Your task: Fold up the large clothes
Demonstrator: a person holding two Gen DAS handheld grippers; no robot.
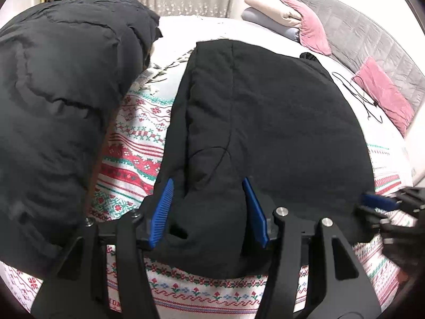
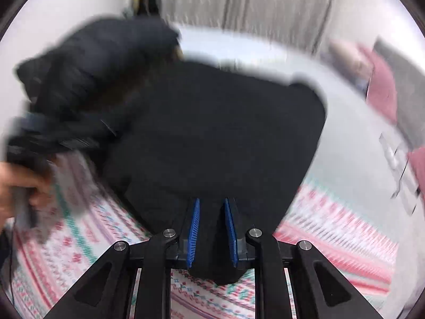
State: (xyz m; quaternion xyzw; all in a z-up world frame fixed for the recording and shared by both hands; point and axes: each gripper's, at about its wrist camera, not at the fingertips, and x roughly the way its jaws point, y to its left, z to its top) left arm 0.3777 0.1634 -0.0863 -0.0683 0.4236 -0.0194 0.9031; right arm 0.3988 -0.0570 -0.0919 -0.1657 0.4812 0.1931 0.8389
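Both grippers, left gripper (image 1: 209, 210) & right gripper (image 2: 211, 228), clenched on black garment (image 1: 265, 111) hem over bed (image 1: 138, 143); thick fabric prob. slipping out w/ fast pull.

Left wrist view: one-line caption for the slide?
Left gripper straddles a fold of black garment on a patterned bedspread, puffy black jacket alongside.

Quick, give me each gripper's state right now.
Left gripper: closed on a thick fold of the black fleece garment.
Right gripper: closed on the same garment's near edge.
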